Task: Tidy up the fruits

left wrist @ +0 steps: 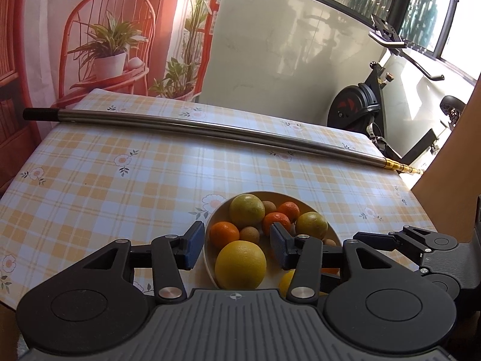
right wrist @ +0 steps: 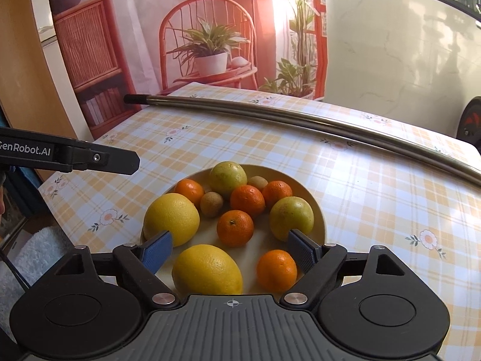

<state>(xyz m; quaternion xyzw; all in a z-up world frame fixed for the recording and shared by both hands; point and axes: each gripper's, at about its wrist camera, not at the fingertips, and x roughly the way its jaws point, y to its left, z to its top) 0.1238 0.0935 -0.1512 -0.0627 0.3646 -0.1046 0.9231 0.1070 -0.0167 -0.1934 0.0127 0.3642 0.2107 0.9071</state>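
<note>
While both grippers hovered with jaws spread and empty, the bowl held firm, rounded citrus.
Lemon judged slippery, moderately heavy; best grasped across its middle.

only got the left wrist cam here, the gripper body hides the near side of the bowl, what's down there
Observer: A whole lemon lies at the near edge of the bowl, with a mandarin to its right.
Operator: how many mandarins total
Observer: Five; one sits mid-bowl, hidden from you by your right finger.
Operator: right gripper holding anything
Observer: No. The right gripper is open above the bowl's near side, its pads touching no fruit.
</note>
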